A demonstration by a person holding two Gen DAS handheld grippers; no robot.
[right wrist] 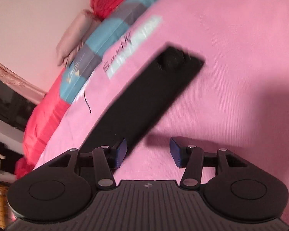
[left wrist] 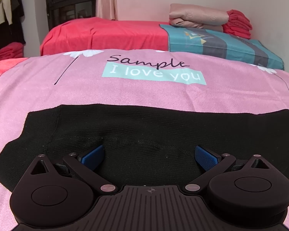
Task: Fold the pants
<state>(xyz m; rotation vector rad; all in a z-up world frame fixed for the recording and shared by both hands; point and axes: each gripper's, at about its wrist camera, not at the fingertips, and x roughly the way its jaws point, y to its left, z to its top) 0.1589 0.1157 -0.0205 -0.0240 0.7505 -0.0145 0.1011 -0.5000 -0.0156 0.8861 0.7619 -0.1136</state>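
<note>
Both jaws apart and empty: left hand-held gripper [left wrist: 149, 156] over pants [left wrist: 125, 134] on bed [left wrist: 48, 88], right hand-held gripper [right wrist: 148, 152] beside the leg; pinch both layers at the hem edge before folding.

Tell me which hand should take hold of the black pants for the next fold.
Probably left. The left tongs hang open right over the black pants, blue pads on either side of the cloth. The right tongs are open over the bare pink sheet, in a blurred view.

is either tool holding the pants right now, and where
Nothing is held. The left tool is open over the pants, pads apart. The right tool is open too, with only pink sheet between its pads.
</note>
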